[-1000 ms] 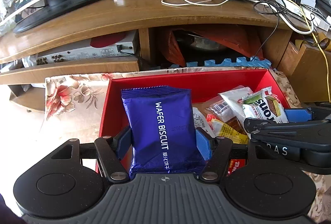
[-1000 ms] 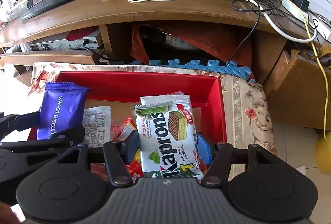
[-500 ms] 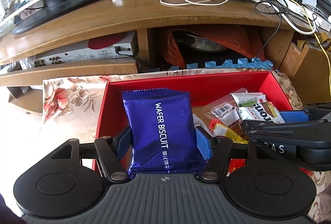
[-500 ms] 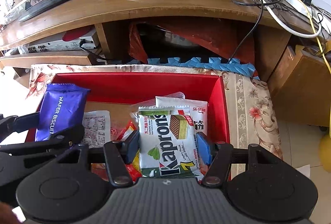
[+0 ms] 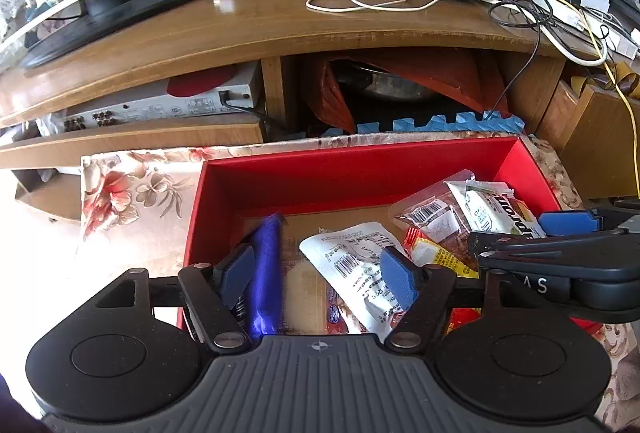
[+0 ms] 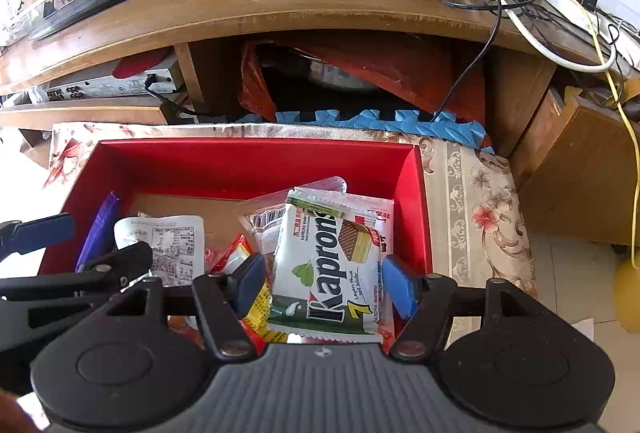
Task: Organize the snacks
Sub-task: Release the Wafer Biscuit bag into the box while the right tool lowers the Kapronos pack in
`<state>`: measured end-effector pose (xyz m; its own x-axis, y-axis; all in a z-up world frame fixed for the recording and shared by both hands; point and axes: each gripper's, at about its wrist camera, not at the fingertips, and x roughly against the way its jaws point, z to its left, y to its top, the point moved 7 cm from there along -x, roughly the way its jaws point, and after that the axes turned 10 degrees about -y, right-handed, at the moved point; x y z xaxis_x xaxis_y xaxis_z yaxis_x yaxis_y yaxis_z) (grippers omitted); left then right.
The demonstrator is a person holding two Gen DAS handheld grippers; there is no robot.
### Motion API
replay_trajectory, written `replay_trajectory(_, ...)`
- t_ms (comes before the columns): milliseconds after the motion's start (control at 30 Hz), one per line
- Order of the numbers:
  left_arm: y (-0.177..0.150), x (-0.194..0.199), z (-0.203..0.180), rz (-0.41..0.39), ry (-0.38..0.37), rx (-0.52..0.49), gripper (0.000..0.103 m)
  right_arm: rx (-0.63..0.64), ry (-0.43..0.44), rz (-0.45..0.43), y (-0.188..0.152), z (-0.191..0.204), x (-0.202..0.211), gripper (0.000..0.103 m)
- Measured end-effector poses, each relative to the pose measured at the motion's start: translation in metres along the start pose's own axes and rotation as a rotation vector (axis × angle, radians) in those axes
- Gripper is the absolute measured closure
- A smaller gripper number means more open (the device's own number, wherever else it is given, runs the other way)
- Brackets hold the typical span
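Observation:
A red box (image 5: 360,169) holds several snack packs. My left gripper (image 5: 318,275) is open over its left part. The blue wafer biscuit pack (image 5: 264,273) stands on edge against the left finger, loose in the box; it also shows in the right wrist view (image 6: 98,229). A white pack (image 5: 356,261) lies between the left fingers on the box floor. My right gripper (image 6: 326,285) is open over the box's right part. The white and green Kaprons wafer pack (image 6: 332,265) lies between its fingers on other packs, and shows in the left wrist view (image 5: 500,209).
The box (image 6: 256,161) sits on a floral cloth (image 6: 472,193). Behind it stands a wooden TV stand (image 5: 280,29) with a router, cables and a TV base. A blue foam mat edge (image 6: 380,121) lies behind the box. A yellow object (image 6: 626,297) is at the right.
Both grippers have opened. The blue wafer biscuit pack dropped on edge into the box's left side. The Kaprons pack settled onto the packs at the right.

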<state>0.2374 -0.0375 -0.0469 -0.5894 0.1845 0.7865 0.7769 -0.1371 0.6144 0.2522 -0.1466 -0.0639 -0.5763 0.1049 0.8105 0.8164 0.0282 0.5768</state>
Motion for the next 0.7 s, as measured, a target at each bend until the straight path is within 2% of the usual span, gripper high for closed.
replay_trajectory(333, 0.0, 0.007, 0.001, -0.01, -0.007, 0.009, 0.025, -0.004, 0.003, -0.013, 0.001, -0.001, 0.005, 0.035)
replay_trajectory(700, 0.002, 0.018, 0.0, -0.038, -0.025, 0.016, 0.024, 0.005, -0.014, -0.064, 0.005, -0.002, 0.02, 0.034)
